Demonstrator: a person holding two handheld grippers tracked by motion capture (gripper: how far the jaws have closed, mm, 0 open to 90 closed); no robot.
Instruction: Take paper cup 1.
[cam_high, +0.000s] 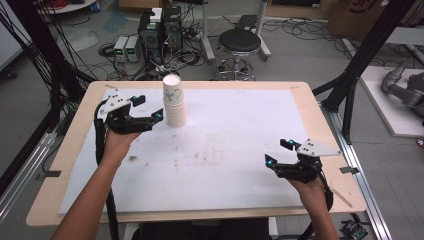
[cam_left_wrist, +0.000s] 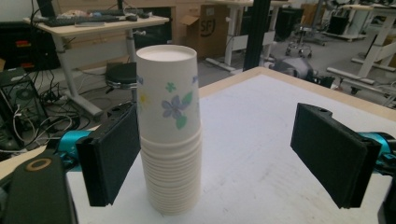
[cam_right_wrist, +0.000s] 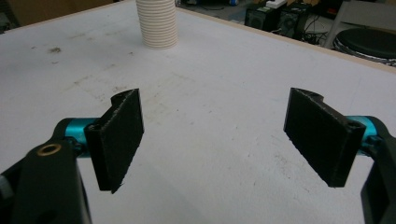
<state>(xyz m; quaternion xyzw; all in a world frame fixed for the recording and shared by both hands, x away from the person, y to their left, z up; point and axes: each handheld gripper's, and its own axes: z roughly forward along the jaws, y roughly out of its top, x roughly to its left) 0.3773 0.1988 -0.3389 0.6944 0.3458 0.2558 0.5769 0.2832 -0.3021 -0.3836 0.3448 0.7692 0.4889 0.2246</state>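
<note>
A: Where is your left gripper (cam_high: 148, 107) right now?

B: In the high view you hold it in the upper left of the frame, just left of the stack of paper cups (cam_high: 174, 102). Its jaws stand wide apart and grip nothing.

A: And how close is it to the cups?

B: In the left gripper view the stack of paper cups (cam_left_wrist: 171, 140) sits left of centre, upside down on the white table cover (cam_left_wrist: 261, 154). The 1 jaw at the left of that frame stands just beside the stack; whether it touches, I cannot tell. The other jaw is well apart at the right of the frame. The top cup carries a flower print.

A: What about your right gripper (cam_high: 278, 152)?

B: You hold it in the lower right of the high view, well apart from the cups. Its 2 jaws are spread wide with nothing between them.

A: Do the cups show from that side too?

B: Yes, in the right gripper view the lower part of the stack of paper cups (cam_right_wrist: 158, 25) stands at the top of the frame, left of centre, far beyond the open jaws.
</note>
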